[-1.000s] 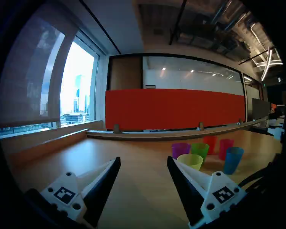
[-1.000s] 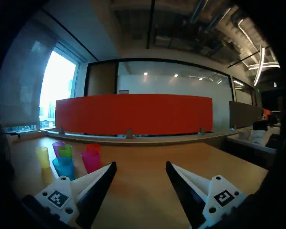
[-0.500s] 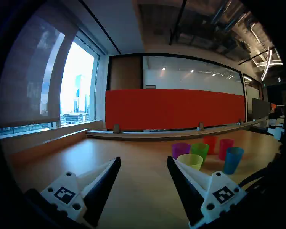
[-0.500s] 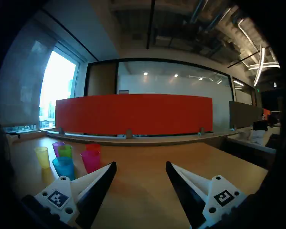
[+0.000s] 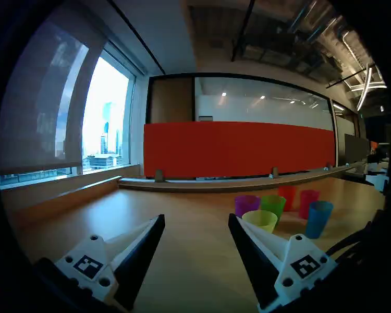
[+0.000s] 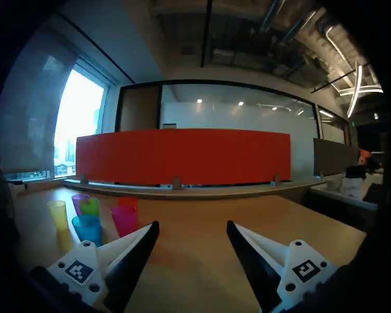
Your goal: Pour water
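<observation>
Several coloured plastic cups stand in a cluster on the wooden table. In the left gripper view they sit to the right: a yellow cup [image 5: 260, 220] nearest, then purple [image 5: 246, 204], green [image 5: 273, 205], red [image 5: 286, 196], pink [image 5: 308, 202] and blue [image 5: 318, 218]. My left gripper [image 5: 195, 224] is open, low over the table, left of the cups. In the right gripper view the same cups sit at the left: yellow [image 6: 58, 214], purple [image 6: 79, 202], green [image 6: 89, 207], red [image 6: 127, 201], pink [image 6: 124, 219], blue [image 6: 87, 228]. My right gripper [image 6: 192, 229] is open and holds nothing.
A red divider panel [image 5: 237, 148] runs along the table's far edge, also seen as the red panel [image 6: 182, 155]. A bright window [image 5: 104, 125] is at the left. Bare wooden table [image 6: 206, 261] lies ahead of both grippers. Furniture [image 6: 352, 193] stands at the far right.
</observation>
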`<action>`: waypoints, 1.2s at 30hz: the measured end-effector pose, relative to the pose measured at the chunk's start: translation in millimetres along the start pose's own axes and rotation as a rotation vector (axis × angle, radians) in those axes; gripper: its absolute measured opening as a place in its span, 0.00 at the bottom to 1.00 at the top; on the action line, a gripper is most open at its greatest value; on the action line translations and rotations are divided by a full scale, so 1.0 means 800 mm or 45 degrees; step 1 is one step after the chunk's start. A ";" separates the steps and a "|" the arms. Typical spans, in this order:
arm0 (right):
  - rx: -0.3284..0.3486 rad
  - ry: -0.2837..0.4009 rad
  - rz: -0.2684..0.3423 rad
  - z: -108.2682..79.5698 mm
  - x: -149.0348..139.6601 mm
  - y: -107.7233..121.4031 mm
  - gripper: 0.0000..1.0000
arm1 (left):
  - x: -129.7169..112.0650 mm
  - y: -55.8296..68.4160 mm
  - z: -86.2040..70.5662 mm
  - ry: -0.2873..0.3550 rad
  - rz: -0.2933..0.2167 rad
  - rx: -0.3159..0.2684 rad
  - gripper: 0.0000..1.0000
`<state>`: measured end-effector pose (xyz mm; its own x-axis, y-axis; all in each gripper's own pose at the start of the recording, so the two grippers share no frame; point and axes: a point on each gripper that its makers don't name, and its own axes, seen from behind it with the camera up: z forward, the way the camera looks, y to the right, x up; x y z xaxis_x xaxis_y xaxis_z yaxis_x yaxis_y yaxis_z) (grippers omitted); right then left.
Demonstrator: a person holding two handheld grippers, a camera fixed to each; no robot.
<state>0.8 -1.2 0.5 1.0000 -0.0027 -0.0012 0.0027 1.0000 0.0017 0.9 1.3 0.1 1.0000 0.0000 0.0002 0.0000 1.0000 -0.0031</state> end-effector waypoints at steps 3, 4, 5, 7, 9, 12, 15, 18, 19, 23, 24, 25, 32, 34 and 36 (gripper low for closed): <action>0.003 0.000 -0.011 0.001 0.000 0.001 1.00 | 0.000 0.004 0.000 -0.005 -0.004 -0.015 0.90; 0.002 0.000 -0.017 0.001 0.003 0.001 1.00 | 0.002 0.006 0.001 -0.007 -0.006 -0.023 0.90; 0.001 0.000 -0.022 0.001 0.006 0.002 1.00 | 0.004 0.008 0.002 -0.010 -0.009 -0.031 0.90; 0.002 0.009 -0.029 0.001 0.016 0.002 1.00 | 0.012 0.011 0.003 -0.007 -0.017 -0.046 0.90; 0.005 0.019 -0.033 0.002 0.028 0.001 1.00 | 0.022 0.014 0.005 -0.003 -0.025 -0.061 0.90; 0.009 0.017 -0.042 0.006 0.042 0.000 1.00 | 0.034 0.019 0.008 -0.009 -0.031 -0.087 0.90; 0.008 0.016 -0.047 0.009 0.057 -0.001 1.00 | 0.045 0.025 0.011 -0.014 -0.026 -0.118 0.90; 0.009 0.015 -0.042 0.012 0.066 -0.003 1.00 | 0.054 0.030 0.013 -0.017 -0.014 -0.144 0.90; 0.012 0.009 -0.040 0.013 0.067 -0.004 1.00 | 0.056 0.032 0.013 -0.019 -0.010 -0.151 0.90; 0.041 -0.020 -0.033 0.015 0.067 -0.011 1.00 | 0.062 0.038 0.017 -0.032 0.004 -0.189 0.90; 0.055 -0.029 -0.031 0.016 0.066 -0.015 1.00 | 0.064 0.041 0.018 -0.036 0.009 -0.202 0.90; 0.070 -0.035 -0.030 0.016 0.066 -0.018 1.00 | 0.065 0.044 0.019 -0.040 0.016 -0.215 0.90; 0.214 -0.094 -0.037 0.016 0.060 -0.049 1.00 | 0.071 0.066 0.026 -0.074 0.093 -0.325 0.90; 0.258 -0.113 -0.045 0.015 0.059 -0.059 1.00 | 0.071 0.076 0.029 -0.092 0.109 -0.367 0.90; 0.298 -0.130 -0.053 0.014 0.058 -0.068 1.00 | 0.070 0.085 0.031 -0.111 0.122 -0.408 0.90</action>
<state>47.3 -55.6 11.8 0.9939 -0.0562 0.0950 0.0325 0.9714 0.2352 57.1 69.4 24.9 0.9917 0.1077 0.0704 -0.0797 0.9436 -0.3212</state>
